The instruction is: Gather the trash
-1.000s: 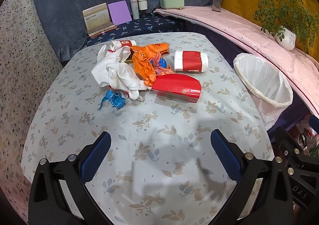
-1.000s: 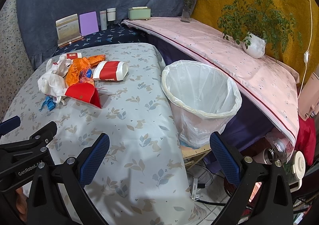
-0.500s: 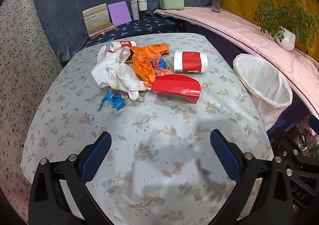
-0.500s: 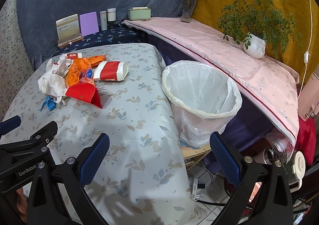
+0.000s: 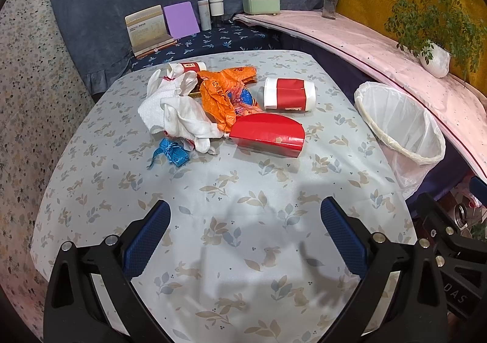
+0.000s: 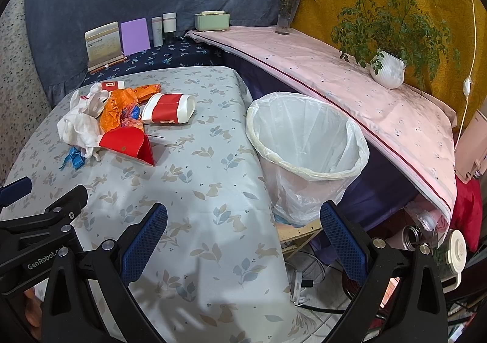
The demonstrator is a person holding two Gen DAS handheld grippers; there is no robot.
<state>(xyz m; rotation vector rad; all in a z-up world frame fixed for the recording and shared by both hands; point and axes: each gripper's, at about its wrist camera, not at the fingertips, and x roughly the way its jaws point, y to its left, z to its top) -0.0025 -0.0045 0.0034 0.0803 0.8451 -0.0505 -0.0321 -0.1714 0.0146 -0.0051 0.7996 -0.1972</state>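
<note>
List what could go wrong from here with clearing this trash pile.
1. The white cloth overlaps the orange plastic bag, so grabbing one may drag the other along.
2. The red-banded paper cup lies on its side and may roll if nudged.
3. The lined waste bin stands off the table's edge; a short drop could miss it.

1. The orange wrapper (image 5: 223, 96) hid part of whatever lay beneath it.
2. The white tissue (image 5: 179, 113) covered most of a small red-labelled box (image 5: 190, 65).
3. Print on the card stand (image 6: 102, 45) was too small to read.
4. The trash bin (image 6: 307, 157) had its base hidden behind the table (image 6: 213, 221) edge.
</note>
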